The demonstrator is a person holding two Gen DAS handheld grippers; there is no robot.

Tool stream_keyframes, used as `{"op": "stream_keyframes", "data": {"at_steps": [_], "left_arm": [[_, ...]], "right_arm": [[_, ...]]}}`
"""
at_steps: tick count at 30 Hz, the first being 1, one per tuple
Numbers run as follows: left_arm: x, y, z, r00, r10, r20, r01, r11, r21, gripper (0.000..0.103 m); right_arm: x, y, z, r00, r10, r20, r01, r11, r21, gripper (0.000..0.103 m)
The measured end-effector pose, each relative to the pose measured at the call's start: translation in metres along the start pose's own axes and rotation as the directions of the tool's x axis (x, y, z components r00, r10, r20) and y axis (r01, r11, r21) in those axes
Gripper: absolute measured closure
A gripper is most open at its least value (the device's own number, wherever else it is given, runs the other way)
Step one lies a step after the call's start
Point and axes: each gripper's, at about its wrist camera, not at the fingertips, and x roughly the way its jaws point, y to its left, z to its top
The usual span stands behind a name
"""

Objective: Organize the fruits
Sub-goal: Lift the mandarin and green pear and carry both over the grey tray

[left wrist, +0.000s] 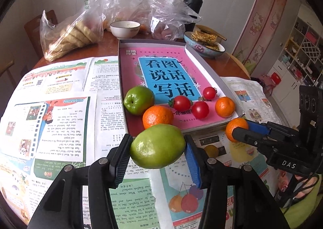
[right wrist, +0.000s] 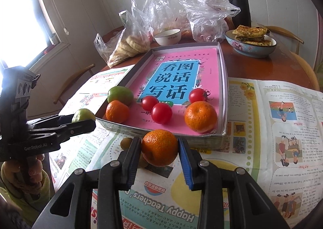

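My left gripper (left wrist: 157, 142) is shut on a green apple-like fruit (left wrist: 157, 148), held above the newspaper just in front of the tray. My right gripper (right wrist: 159, 142) is shut on an orange mandarin (right wrist: 159, 148), also in front of the tray. Each gripper shows in the other's view: the right one (left wrist: 240, 131) with its mandarin (left wrist: 232, 128), the left one (right wrist: 84, 122) with its green fruit (right wrist: 83, 115). The shallow grey tray (left wrist: 203, 63) holds a pink book, a green apple (left wrist: 138, 99), two mandarins (left wrist: 157, 117) (left wrist: 224, 107) and three cherry tomatoes (left wrist: 199, 109).
A small yellow-green fruit (right wrist: 126, 143) lies on the newspaper near the tray's front edge. Behind the tray stand a white bowl (right wrist: 167, 37), plastic bags of bread (right wrist: 129, 45), a blue bowl of flatbreads (right wrist: 250, 44) and a black flask (right wrist: 239, 3). A hand (right wrist: 30, 170) grips the left tool.
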Motion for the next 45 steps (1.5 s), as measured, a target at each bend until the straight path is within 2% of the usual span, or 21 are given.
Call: {"op": "stream_keyframes", "data": {"at_steps": [6, 18, 32, 45], "left_arm": [[0.003, -0.016, 0.014, 1.0, -0.015, 0.016, 0.014, 0.999, 0.036, 0.05], [0.033, -0.043, 0.031, 1.0, -0.026, -0.017, 0.027, 0.996, 0.082, 0.05], [0.059, -0.057, 0.041, 0.998, 0.005, -0.058, 0.002, 0.993, 0.121, 0.05], [0.074, -0.068, 0.041, 0.996, -0.007, -0.089, 0.021, 0.988, 0.155, 0.05]], "right_arm": [[-0.004, 0.002, 0.005, 1.0, -0.006, 0.022, 0.006, 1.0, -0.006, 0.065], [-0.011, -0.01, 0.014, 0.998, -0.018, 0.054, 0.017, 1.0, 0.019, 0.065], [-0.011, -0.027, 0.039, 0.995, -0.038, 0.091, 0.035, 0.999, 0.035, 0.065], [0.013, -0.034, 0.059, 0.995, -0.076, 0.058, 0.075, 0.997, 0.022, 0.065]]}}
